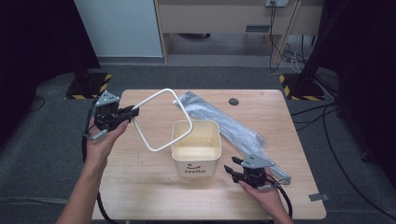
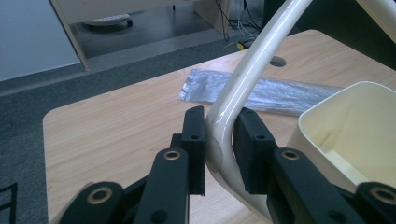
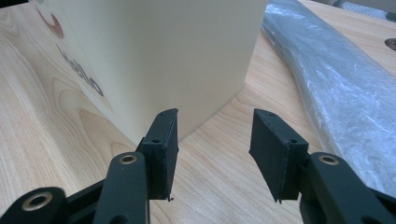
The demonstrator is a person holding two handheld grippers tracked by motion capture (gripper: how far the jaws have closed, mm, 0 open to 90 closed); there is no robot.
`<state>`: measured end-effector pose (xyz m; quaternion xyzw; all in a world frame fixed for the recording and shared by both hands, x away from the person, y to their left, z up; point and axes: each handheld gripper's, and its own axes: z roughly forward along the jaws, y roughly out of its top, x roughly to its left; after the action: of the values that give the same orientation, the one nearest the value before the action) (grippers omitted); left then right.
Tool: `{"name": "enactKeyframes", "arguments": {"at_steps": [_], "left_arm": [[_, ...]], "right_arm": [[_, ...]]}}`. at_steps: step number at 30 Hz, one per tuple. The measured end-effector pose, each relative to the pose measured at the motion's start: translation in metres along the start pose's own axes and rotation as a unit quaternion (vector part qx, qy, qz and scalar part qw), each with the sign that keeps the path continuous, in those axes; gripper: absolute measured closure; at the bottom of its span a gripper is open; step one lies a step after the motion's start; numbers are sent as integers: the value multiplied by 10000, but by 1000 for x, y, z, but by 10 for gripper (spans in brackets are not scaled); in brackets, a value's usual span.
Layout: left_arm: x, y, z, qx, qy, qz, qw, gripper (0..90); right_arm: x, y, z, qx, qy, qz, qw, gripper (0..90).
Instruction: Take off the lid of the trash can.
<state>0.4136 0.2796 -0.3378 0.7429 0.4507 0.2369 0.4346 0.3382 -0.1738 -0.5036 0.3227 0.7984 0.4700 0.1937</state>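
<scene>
Left gripper (image 1: 132, 112) is clamped on a corner of the cream square plastic ring frame (image 1: 164, 119), holding it tilted in the air, its far corner hanging over the cream square plastic bin (image 1: 196, 148) marked "Hello" mid-table. Right gripper (image 1: 229, 171) sits low just beside the bin's near right corner, jaws apart with nothing between them, pads clear of the wall. Crinkled silver plastic bag (image 1: 219, 121) lies flat on the wooden table (image 1: 140, 186) behind and right of the bin.
</scene>
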Motion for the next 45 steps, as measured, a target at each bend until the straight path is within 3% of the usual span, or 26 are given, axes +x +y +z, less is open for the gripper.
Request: {"name": "enactKeyframes", "arguments": {"at_steps": [12, 24, 31, 41, 45], "left_arm": [[21, -7, -6, 27, 157, -103, 9998, 745], [55, -39, 1, 293, 371, -293, 9985, 745], [70, -63, 16, 529, 446, -393, 9968, 745], [71, -80, 38, 778, 403, -383, 9954, 745], [73, -89, 50, 1031, 449, -329, 9931, 745]], "right_arm": [[-5, -2, -3, 20, -73, 26, 10000, 516], [-10, -5, -5, 41, -148, 90, 9998, 520], [-11, -7, -4, 65, -197, 72, 9998, 520], [-12, -10, -3, 126, -235, 81, 9996, 520], [-12, -11, -3, 134, -242, 65, 9996, 519]]}}
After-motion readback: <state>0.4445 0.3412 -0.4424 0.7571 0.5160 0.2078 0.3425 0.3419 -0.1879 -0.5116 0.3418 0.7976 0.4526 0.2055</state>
